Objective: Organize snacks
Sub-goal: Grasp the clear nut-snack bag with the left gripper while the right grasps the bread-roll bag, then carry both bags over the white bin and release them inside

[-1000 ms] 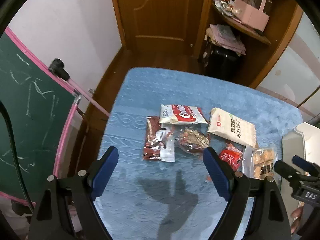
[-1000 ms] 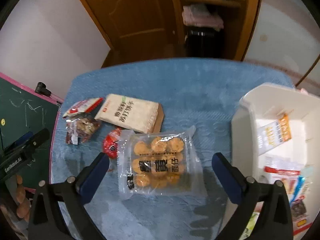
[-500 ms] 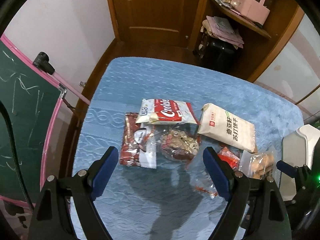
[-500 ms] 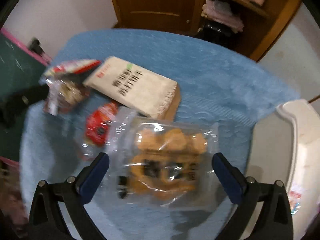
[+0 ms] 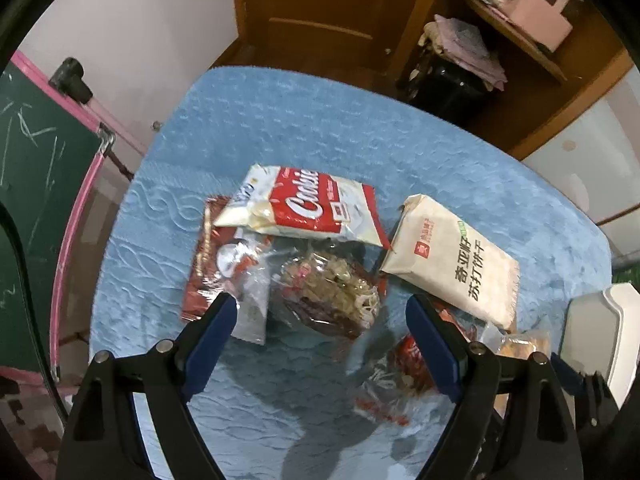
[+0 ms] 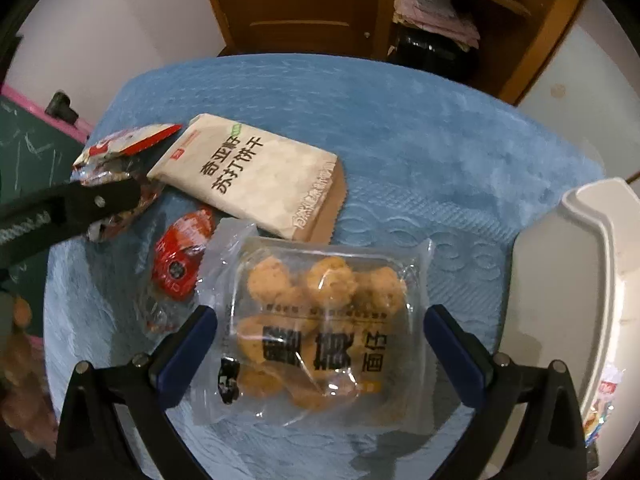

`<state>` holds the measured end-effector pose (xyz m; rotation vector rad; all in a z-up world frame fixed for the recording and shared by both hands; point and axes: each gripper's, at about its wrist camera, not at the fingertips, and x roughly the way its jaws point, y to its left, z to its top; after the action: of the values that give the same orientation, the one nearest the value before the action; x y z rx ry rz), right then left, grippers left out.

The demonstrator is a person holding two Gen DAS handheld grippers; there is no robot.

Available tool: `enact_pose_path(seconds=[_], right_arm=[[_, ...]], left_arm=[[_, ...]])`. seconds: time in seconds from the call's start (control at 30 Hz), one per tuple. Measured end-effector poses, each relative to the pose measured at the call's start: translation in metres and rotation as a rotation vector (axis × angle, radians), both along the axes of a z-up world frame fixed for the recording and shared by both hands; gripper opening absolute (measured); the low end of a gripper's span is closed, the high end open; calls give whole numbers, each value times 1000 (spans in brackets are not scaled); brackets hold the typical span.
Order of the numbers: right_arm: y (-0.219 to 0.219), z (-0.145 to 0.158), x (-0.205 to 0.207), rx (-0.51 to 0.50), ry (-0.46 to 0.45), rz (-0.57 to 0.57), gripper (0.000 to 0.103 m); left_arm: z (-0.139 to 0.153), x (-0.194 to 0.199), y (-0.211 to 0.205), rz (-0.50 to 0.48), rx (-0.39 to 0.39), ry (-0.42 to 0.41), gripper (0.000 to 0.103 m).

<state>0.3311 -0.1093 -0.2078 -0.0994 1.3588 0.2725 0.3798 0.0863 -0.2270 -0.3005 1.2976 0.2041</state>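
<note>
Several snack packs lie on a blue cloth. My left gripper is open and hangs just above a clear bag of mixed snacks, its blue fingers either side of it. A red-and-white cookie bag and a dark red packet lie beside that bag. My right gripper is open over a clear pack of round biscuits, and its pads stay clear of the pack. A beige cracker pack and a small red packet lie to the pack's left.
A white bin holding some packets stands at the cloth's right edge. A green chalkboard with a pink frame stands at the left. A wooden door and shelves are behind. The left gripper's black body shows in the right wrist view.
Both grippers have come down closer to the snacks. The left one now straddles the clear mixed-snack bag and the right one straddles the biscuit pack. Both remain open.
</note>
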Motion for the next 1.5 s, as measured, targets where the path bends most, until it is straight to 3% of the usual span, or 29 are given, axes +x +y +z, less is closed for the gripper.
enact_pose_path(seconds=[0.17, 0.3, 0.37, 0.43, 0.47, 0.6, 0.63, 0.7, 0.87, 1.13, 1.5], right_arm=[[0, -4, 1, 10, 5, -7, 103], [0, -7, 3, 9, -4, -10, 103], [2, -10, 3, 11, 1, -5, 103], [-1, -20, 6, 56, 55, -17, 103], [-2, -20, 6, 64, 36, -24, 103], [10, -23, 0, -13, 12, 15, 102], [11, -21, -2, -9, 9, 10, 100], [11, -14, -6, 10, 0, 6, 83], [5, -8, -22, 47, 2, -18, 78], [-12, 16, -69, 143, -23, -52, 77], [-36, 95, -150, 253, -203, -46, 77]], left_arm=[[-17, 6, -4, 46, -30, 34, 83], [-24, 10, -10, 58, 7, 31, 79], [-24, 11, -15, 41, -6, 21, 61], [-23, 12, -18, 43, 9, 18, 58], [-22, 12, -17, 46, 6, 12, 54], [-20, 8, -9, 50, -29, -3, 47], [-19, 6, -6, 48, -46, -5, 46], [-18, 2, 0, 50, -70, -2, 46], [-11, -17, 10, 39, -124, 8, 46], [30, -68, 4, -62, -123, -42, 46], [126, -157, -34, -240, -100, -179, 46]])
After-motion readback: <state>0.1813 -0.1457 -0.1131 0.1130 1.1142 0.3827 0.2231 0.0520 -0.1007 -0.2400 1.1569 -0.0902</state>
